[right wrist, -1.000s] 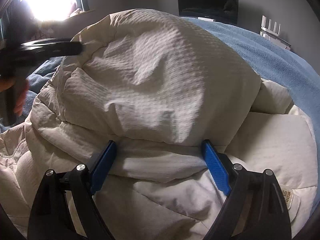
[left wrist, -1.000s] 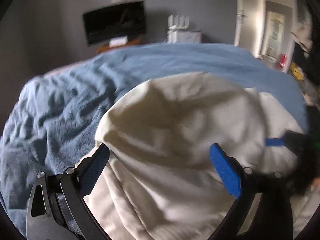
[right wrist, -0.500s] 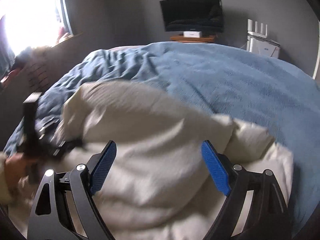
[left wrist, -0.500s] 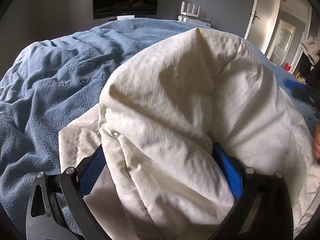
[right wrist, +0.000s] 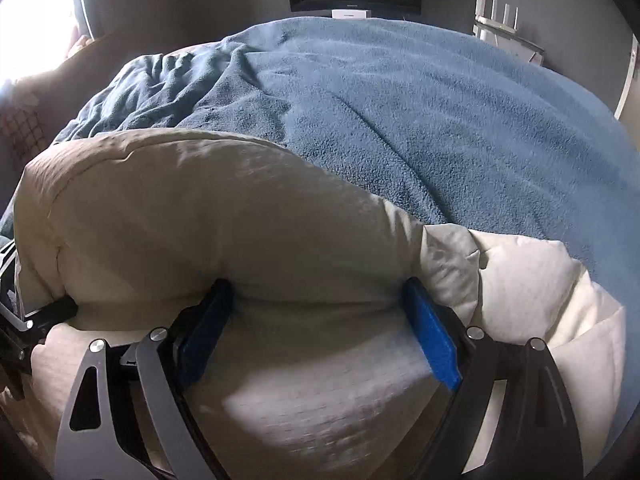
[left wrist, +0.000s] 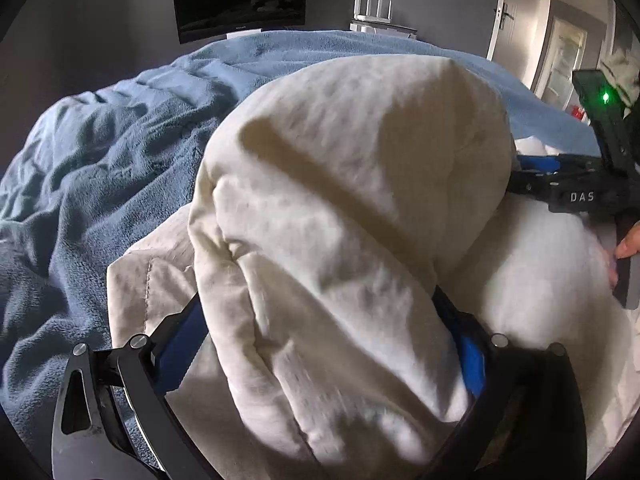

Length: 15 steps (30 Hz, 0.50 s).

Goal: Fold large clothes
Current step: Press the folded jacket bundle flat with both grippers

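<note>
A bulky cream padded garment (left wrist: 352, 208) lies bunched on the blue blanket (left wrist: 100, 168). My left gripper (left wrist: 320, 344) is wide open, and a thick fold of the garment bulges between its blue pads (left wrist: 466, 356). My right gripper (right wrist: 316, 336) is also wide open, its blue pads (right wrist: 432, 340) pressed against the underside of a rolled fold of the garment (right wrist: 208, 224). The right gripper also shows at the right edge of the left wrist view (left wrist: 576, 192), beside the garment. The left gripper's tip shows at the left edge of the right wrist view (right wrist: 24, 320).
The blue blanket (right wrist: 420, 120) covers the bed beyond the garment. A dark TV (left wrist: 240, 0) and a white router (left wrist: 372, 12) stand against the grey back wall. A door (left wrist: 568, 56) is at the right. A bright window (right wrist: 32, 20) is at the left.
Both grippers have lowered with the garment. The raised fold has come down and now lies rolled low on the garment; both stayed wide open.
</note>
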Each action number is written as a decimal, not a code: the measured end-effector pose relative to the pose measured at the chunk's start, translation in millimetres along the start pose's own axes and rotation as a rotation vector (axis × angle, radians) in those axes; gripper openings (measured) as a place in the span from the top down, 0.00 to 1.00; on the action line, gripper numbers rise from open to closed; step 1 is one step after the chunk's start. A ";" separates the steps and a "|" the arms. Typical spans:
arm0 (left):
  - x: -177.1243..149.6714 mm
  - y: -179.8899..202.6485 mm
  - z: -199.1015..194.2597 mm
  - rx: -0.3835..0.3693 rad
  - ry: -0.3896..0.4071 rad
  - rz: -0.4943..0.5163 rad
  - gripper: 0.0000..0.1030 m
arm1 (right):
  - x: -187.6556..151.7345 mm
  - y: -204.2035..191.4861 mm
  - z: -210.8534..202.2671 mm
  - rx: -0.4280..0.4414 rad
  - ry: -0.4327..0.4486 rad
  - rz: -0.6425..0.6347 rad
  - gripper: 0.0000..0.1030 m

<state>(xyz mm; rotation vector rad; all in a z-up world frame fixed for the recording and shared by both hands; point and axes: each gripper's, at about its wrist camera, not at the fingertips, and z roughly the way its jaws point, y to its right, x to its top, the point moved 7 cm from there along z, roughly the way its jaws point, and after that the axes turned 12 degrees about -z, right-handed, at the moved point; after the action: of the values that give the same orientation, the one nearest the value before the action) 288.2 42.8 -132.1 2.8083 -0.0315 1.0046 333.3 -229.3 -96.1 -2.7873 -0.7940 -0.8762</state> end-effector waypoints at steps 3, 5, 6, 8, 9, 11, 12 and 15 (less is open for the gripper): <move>-0.5 0.9 -10.9 0.024 0.035 0.003 0.06 | -0.1 -4.6 -21.8 -0.027 0.034 -0.026 0.20; -0.1 4.9 -27.1 0.058 0.088 0.028 0.06 | -4.0 -7.9 -44.1 -0.049 0.080 -0.038 0.20; 0.1 6.7 -35.7 0.070 0.113 0.039 0.06 | -8.8 -13.1 -60.9 -0.023 0.118 -0.033 0.20; -0.5 12.9 -57.6 0.089 0.155 0.057 0.06 | -16.8 -21.4 -77.8 0.026 0.142 -0.030 0.20; -2.3 15.5 -65.2 0.085 0.164 0.056 0.06 | -25.4 -30.5 -88.3 0.051 0.147 -0.047 0.20; -9.6 23.2 -81.0 0.049 0.165 0.037 0.06 | -39.1 -45.2 -96.6 0.074 0.128 -0.091 0.19; -15.0 27.0 -85.5 0.031 0.152 0.034 0.06 | -45.3 -50.8 -98.2 0.075 0.111 -0.111 0.19; -39.9 42.2 -85.4 0.031 0.067 0.093 0.06 | -65.7 -65.8 -92.5 0.068 0.056 -0.152 0.19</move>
<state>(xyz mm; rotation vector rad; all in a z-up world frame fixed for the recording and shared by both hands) 200.6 13.1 -86.3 2.8223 -0.1410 1.1281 207.4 -226.1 -59.6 -2.6598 -1.0171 -0.9273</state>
